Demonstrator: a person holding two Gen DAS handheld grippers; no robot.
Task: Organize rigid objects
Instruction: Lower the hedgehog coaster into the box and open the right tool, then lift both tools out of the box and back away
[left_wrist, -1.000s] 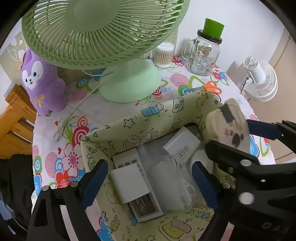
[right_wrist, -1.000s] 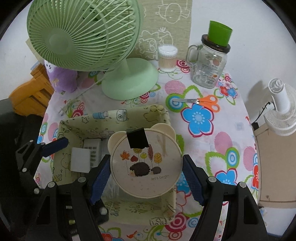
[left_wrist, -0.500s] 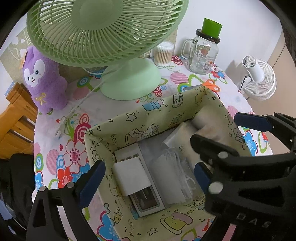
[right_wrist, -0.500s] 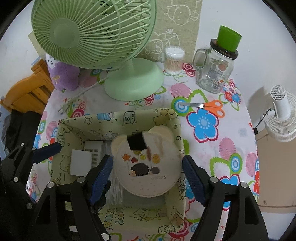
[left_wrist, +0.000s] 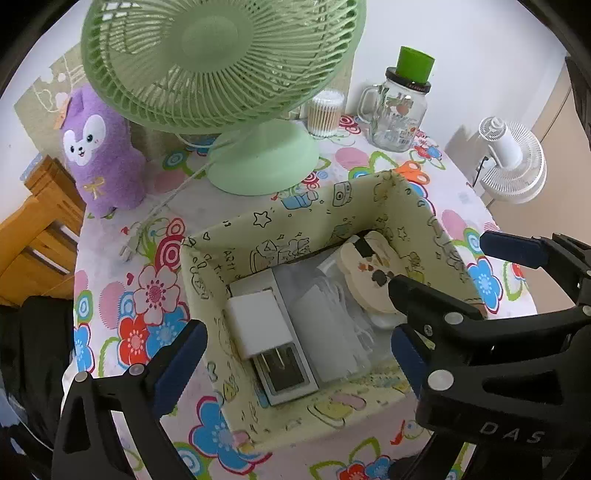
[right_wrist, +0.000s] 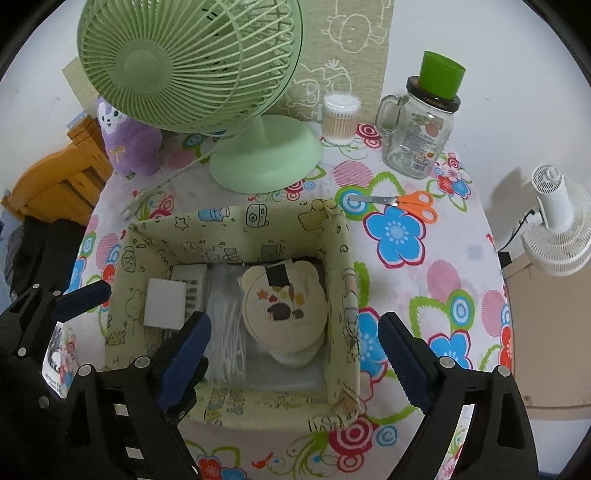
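Two grippers hang over the fabric bin (right_wrist: 338, 266) near the table's front edge. The right gripper (right_wrist: 291, 354) is opening its jaws, nothing pinched between them; the round bear-eared mirror (right_wrist: 284, 308) lies free in the bin's right half, beside a white charger (right_wrist: 164, 304) at its left wall. The left gripper (left_wrist: 295, 354) is also opening, its jaws spread and empty.

- Your left gripper (left_wrist: 295, 354) hangs over the fabric box (left_wrist: 314, 218), jaws opening, nothing between them.
- Inside lie a white charger (left_wrist: 255, 325) and a bear-eared round disc (left_wrist: 373, 273) (partly hidden by the right gripper (left_wrist: 439, 273)).
- Behind stands the green fan (left_wrist: 221, 62).
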